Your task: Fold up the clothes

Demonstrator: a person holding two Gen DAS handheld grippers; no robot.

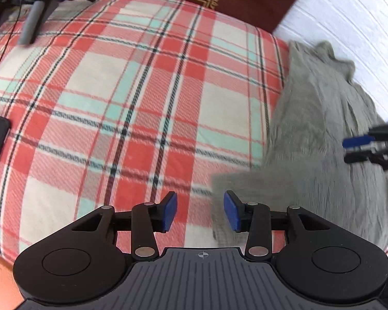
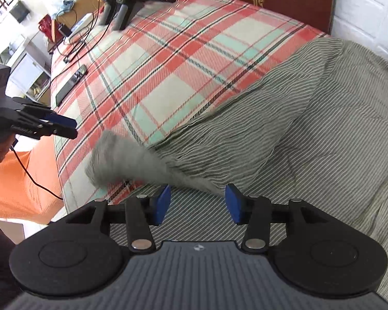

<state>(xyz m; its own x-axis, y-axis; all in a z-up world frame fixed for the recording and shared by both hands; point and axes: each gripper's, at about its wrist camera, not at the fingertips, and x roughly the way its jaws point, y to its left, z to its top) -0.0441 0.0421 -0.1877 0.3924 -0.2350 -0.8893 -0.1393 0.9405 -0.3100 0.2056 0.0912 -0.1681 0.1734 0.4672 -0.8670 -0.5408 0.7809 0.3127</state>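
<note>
Grey-green striped cotton garment [image 2: 310, 129] filled the frame's right on a red-and-mint plaid bedsheet [image 1: 129, 103]; left gripper [image 1: 200, 211] and right gripper [image 2: 198, 204] stood spread, pinching nothing; no writing was legible.

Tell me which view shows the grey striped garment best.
The right wrist view. There the grey striped garment fills most of the right half, its stripes and creases sharp, except one blurred end near the jaws. The left wrist view shows it only along the right edge of the plaid bedspread, motion-blurred.
</note>
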